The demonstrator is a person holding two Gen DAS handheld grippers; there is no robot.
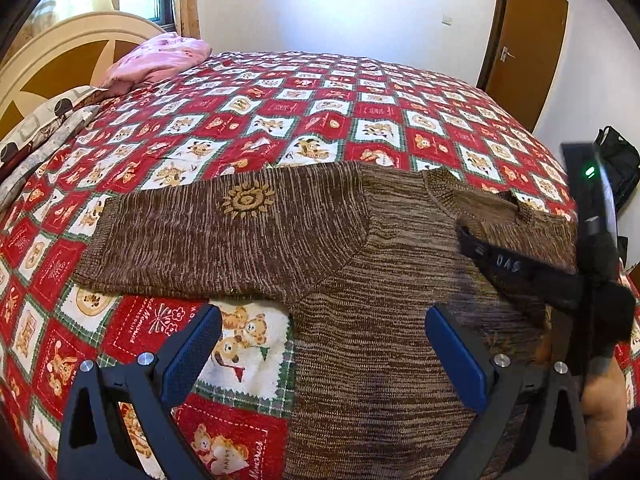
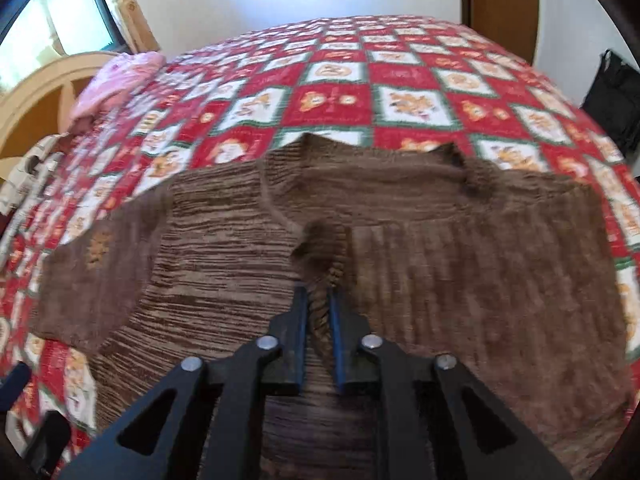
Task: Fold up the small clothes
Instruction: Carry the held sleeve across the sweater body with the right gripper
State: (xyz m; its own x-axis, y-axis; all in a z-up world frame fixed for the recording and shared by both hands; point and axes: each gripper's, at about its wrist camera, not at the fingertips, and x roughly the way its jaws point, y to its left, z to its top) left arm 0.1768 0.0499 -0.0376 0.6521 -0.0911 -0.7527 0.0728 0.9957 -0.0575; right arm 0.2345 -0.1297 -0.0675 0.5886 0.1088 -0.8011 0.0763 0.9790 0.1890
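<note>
A brown knitted sweater [image 1: 360, 272] lies flat on the bed, its left sleeve [image 1: 208, 232] with a sun motif stretched out to the left. My left gripper [image 1: 324, 328] is open and empty, just above the sweater's left side edge. My right gripper [image 2: 319, 300] is shut on the ribbed cuff of the right sleeve [image 2: 320, 264], which is folded inward over the sweater's body [image 2: 224, 256]. The right gripper also shows at the right edge of the left wrist view [image 1: 520, 268], over the sweater's chest.
The bed is covered by a red and white teddy-bear quilt [image 1: 304, 112]. A pink pillow [image 1: 160, 56] and patterned bedding [image 1: 44, 120] lie by the headboard at far left. A brown door [image 1: 524, 40] and a black bag [image 1: 616, 160] are at the right.
</note>
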